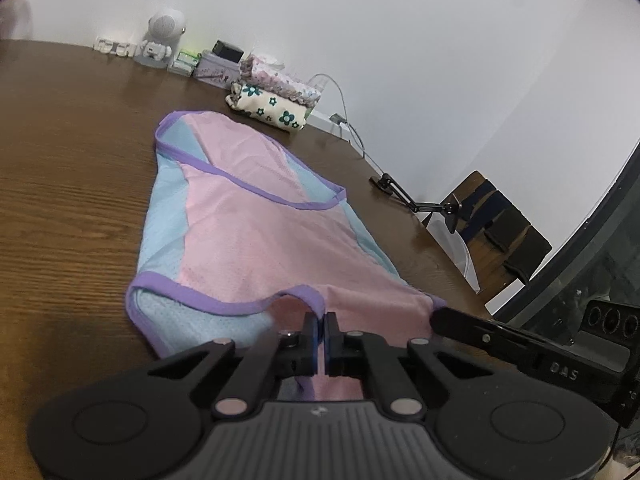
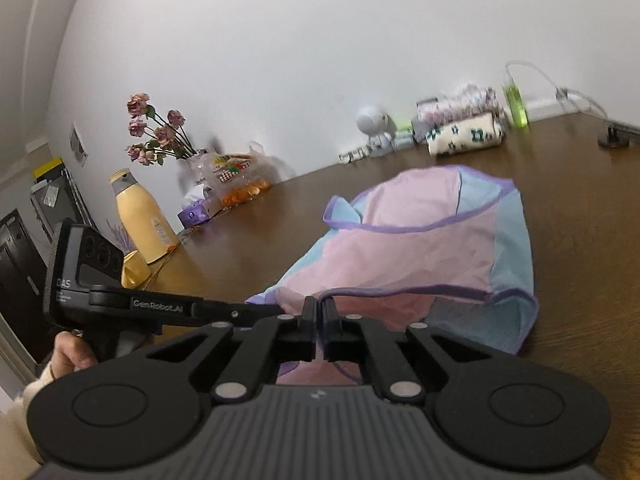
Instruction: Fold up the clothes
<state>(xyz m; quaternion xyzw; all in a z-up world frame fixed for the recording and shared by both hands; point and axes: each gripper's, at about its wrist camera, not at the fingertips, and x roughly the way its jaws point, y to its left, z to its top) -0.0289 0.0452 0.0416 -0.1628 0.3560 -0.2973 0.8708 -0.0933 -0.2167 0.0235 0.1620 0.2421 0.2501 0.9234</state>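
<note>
A pink and light-blue mesh top [image 1: 256, 216] with purple trim lies spread on the brown wooden table [image 1: 68, 184]. My left gripper [image 1: 323, 318] is shut on the top's near purple-trimmed edge. The right gripper's black finger [image 1: 472, 326] touches the same hem a little to the right. In the right wrist view the top [image 2: 424, 248] is lifted and billowing at its near edge, and my right gripper [image 2: 320, 306] is shut on that hem. The left gripper's body [image 2: 160, 304] reaches in from the left, held by a hand [image 2: 76, 350].
Folded clothes, a floral cream one [image 1: 272, 110] under a pink patterned one, sit at the wall. An astronaut figure [image 1: 160, 40], small boxes, cables and a clamp arm [image 1: 412, 200] line the table's far edge. A yellow bottle [image 2: 140, 220], flowers [image 2: 156, 132] and snacks stand left.
</note>
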